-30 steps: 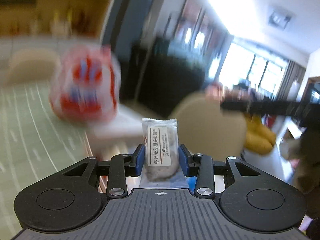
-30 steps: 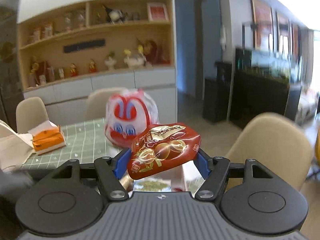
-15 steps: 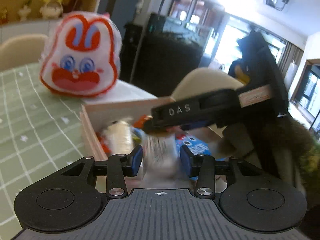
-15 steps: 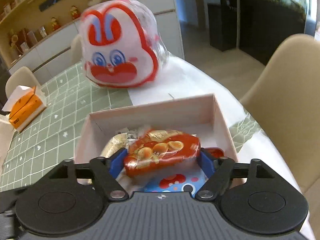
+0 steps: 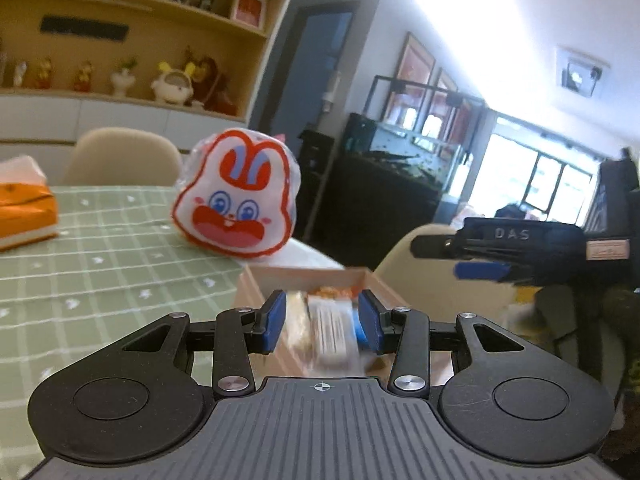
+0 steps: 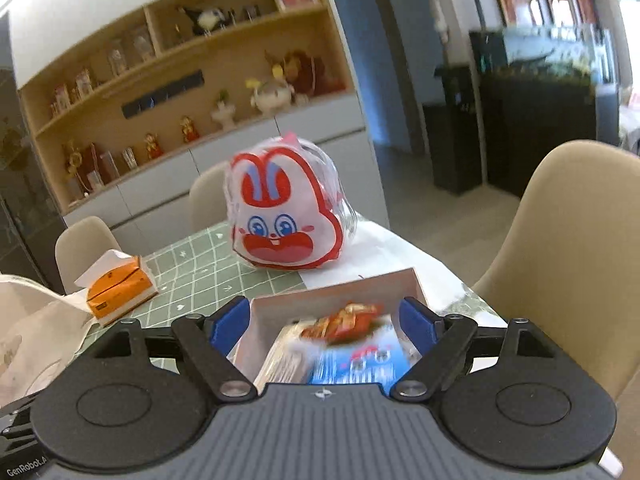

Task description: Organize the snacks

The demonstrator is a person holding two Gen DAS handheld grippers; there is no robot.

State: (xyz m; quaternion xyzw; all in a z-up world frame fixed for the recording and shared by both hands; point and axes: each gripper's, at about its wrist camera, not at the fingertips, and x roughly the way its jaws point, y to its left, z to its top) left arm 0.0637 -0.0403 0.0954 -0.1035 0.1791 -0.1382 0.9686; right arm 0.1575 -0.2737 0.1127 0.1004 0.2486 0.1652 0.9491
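Both grippers' fingers have just been opening: the right gripper (image 6: 322, 322) spread wide over the shallow pale cardboard box (image 6: 332, 294), the left gripper (image 5: 322, 322) narrower. Motion blur smears the red snack packet (image 6: 346, 320) lying loose in the box and the white biscuit sachet (image 5: 332, 332) between the left fingers. Whether those fingers touch it cannot be told.

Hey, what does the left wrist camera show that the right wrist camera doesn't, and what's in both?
Only the left wrist view shows the right tongs from the side, over the box's far edge. Only the right wrist view shows the white bag at the left edge. Both share the rabbit-face bag, the orange tissue pack, the green checked tablecloth and the open box of snacks. Both tongs' jaws have just been opening; they stand apart, the blurred packets untouched.
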